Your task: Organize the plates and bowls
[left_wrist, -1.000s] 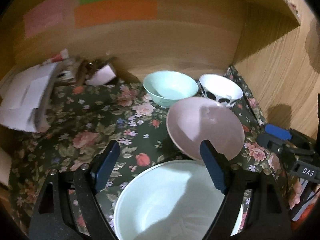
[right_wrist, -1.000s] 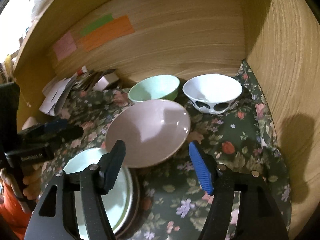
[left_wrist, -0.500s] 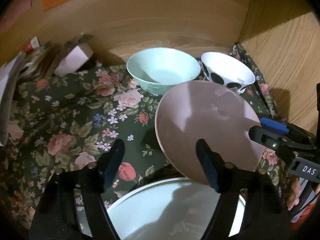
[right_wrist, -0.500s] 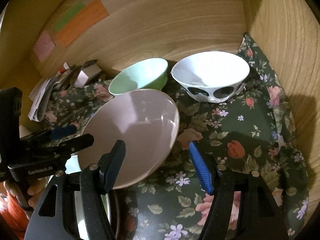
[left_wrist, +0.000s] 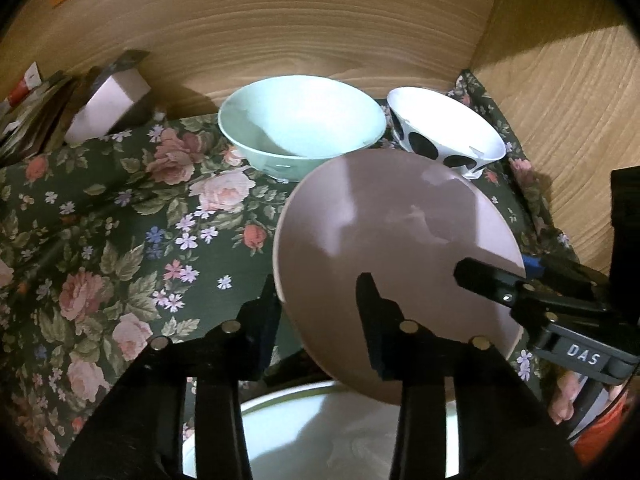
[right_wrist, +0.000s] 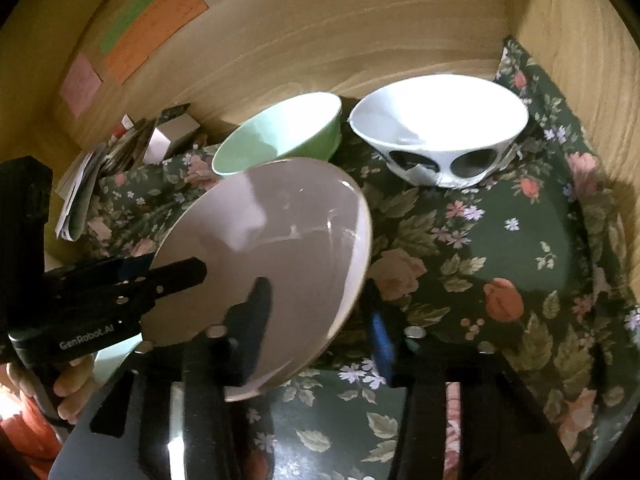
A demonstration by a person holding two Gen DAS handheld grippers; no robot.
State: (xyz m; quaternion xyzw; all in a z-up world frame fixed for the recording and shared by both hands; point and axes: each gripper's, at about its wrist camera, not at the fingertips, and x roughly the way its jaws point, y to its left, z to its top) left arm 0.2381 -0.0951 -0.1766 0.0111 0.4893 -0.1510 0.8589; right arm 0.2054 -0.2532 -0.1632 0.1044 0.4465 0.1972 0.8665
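Note:
A pale pink bowl (left_wrist: pixel 384 240) (right_wrist: pixel 280 248) stands tilted on the floral cloth, its rim between the fingers of both grippers. My left gripper (left_wrist: pixel 320 312) straddles its left rim, one finger inside and one outside, jaws apart. My right gripper (right_wrist: pixel 316 320) straddles its right rim the same way. Behind it stand a mint green bowl (left_wrist: pixel 300 120) (right_wrist: pixel 280 128) and a white bowl with black spots (left_wrist: pixel 444 128) (right_wrist: pixel 440 128). A pale green plate (left_wrist: pixel 320 432) lies under my left gripper.
Wooden walls close the back (left_wrist: pixel 280 20) and right side (right_wrist: pixel 580 60) of the shelf. A small box and stacked papers (left_wrist: pixel 100 100) sit at the back left. Coloured sticky notes (right_wrist: pixel 152 28) hang on the back wall.
Both grippers moved forward and in around the pink bowl's rim. The bowl has tipped up more steeply, and both views are closer to the back bowls.

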